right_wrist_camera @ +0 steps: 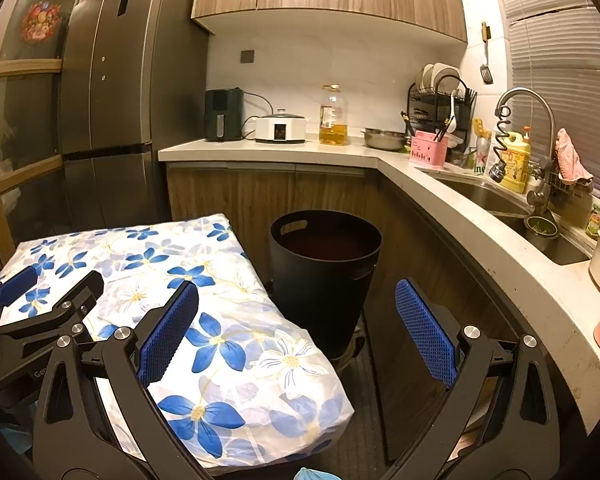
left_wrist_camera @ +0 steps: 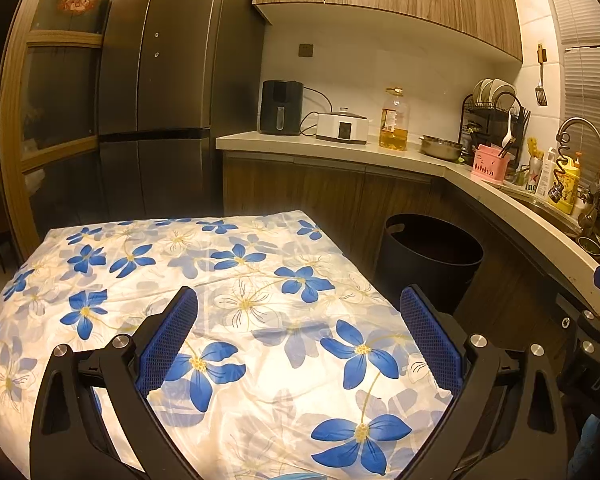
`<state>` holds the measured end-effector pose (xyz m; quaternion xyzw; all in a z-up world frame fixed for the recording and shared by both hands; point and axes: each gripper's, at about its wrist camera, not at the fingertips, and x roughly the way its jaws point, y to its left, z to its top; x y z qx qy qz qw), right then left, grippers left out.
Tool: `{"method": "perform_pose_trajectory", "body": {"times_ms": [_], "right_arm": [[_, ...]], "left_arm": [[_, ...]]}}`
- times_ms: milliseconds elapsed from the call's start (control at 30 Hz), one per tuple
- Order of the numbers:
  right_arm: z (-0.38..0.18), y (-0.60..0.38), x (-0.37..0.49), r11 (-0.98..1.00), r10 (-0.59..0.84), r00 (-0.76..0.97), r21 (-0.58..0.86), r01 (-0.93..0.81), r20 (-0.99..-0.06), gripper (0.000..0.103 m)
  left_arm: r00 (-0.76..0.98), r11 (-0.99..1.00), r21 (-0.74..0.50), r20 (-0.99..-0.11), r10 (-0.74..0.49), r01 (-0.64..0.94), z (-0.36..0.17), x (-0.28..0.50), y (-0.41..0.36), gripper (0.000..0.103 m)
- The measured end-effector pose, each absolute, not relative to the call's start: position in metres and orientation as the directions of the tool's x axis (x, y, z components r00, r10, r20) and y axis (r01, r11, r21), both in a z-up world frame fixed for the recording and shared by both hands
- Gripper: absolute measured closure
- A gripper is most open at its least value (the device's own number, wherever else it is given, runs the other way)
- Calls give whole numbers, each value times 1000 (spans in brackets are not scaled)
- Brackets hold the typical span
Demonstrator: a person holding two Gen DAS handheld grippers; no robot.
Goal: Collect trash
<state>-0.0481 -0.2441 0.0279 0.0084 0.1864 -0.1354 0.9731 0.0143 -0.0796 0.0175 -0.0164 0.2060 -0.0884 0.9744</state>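
Observation:
A black round trash bin (left_wrist_camera: 432, 264) stands on the floor between the table and the counter cabinets; it also shows in the right wrist view (right_wrist_camera: 326, 276). A table with a white cloth with blue flowers (left_wrist_camera: 204, 320) lies under my left gripper (left_wrist_camera: 300, 332), which is open and empty above the cloth. My right gripper (right_wrist_camera: 296, 328) is open and empty, over the table's right edge (right_wrist_camera: 260, 344) and in front of the bin. The left gripper also shows at the left of the right wrist view (right_wrist_camera: 40, 292). I see no loose trash on the cloth.
An L-shaped counter (right_wrist_camera: 380, 156) carries an air fryer (right_wrist_camera: 223, 114), a white cooker (right_wrist_camera: 280, 130), an oil bottle (right_wrist_camera: 333, 118), a steel bowl (right_wrist_camera: 384, 139), a dish rack and a sink (right_wrist_camera: 500, 200). A tall fridge (right_wrist_camera: 112, 100) stands at the left. Cabinets hang above.

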Motion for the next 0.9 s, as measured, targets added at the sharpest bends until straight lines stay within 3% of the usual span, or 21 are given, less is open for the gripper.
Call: {"method": "perform_pose_trajectory", "body": {"times_ms": [900], "right_arm": [[33, -248, -48, 959, -271, 898, -21, 281, -348, 6]], "left_arm": [[901, 984, -62, -396, -178, 167, 19, 15, -81, 6]]}}
